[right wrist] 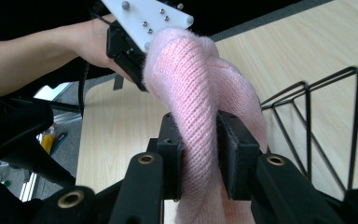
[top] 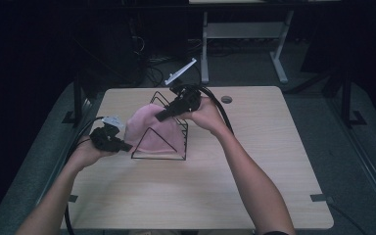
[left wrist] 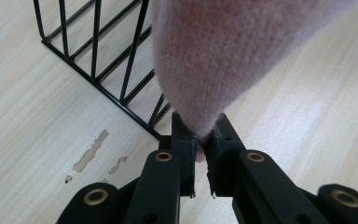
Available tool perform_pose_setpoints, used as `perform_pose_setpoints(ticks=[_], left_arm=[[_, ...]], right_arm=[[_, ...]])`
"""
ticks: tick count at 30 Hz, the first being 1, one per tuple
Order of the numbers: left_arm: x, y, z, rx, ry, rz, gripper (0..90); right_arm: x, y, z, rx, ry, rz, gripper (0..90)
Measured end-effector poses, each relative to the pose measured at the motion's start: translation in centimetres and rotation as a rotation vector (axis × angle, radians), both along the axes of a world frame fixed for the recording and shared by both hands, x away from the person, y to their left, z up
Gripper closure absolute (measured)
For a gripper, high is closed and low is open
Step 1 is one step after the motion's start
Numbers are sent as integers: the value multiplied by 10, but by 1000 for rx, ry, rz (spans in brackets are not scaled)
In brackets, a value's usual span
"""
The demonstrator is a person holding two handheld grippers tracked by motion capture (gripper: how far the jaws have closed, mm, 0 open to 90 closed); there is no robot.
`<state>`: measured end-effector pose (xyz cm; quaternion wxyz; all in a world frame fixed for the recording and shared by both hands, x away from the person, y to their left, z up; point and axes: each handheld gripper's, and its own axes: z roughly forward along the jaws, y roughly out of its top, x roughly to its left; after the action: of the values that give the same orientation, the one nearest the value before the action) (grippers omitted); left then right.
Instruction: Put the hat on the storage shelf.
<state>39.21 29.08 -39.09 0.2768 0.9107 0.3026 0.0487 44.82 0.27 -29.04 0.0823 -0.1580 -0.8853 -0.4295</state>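
While both tools clamp it, the pink knit seemingly drapes the wire rack.

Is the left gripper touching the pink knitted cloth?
Touching: in the left gripper view, the left gripper pinches an edge of the pink knitted cloth between its shut jaws.

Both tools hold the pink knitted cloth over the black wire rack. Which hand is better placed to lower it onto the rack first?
Probably the right. The right tool grips the pink knitted cloth directly above the black wire rack, while the left tool pinches its edge beside the rack, over the wooden table.
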Motion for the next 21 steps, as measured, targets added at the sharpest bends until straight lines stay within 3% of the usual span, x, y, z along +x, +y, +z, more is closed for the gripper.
perform_pose_setpoints(ticks=[10,14,19,21], left_arm=[[5,-3,-15,49,-6,9,830],[7,-5,-18,115,1,-30,830],[7,-7,-22,108,-7,-10,829],[7,-7,-23,124,-8,-21,827]], right_arm=[[-1,3,-14,-16,20,7,712],[-2,4,-19,-30,38,9,688],[-3,3,-20,-15,40,10,593],[-4,3,-20,-18,48,8,587]])
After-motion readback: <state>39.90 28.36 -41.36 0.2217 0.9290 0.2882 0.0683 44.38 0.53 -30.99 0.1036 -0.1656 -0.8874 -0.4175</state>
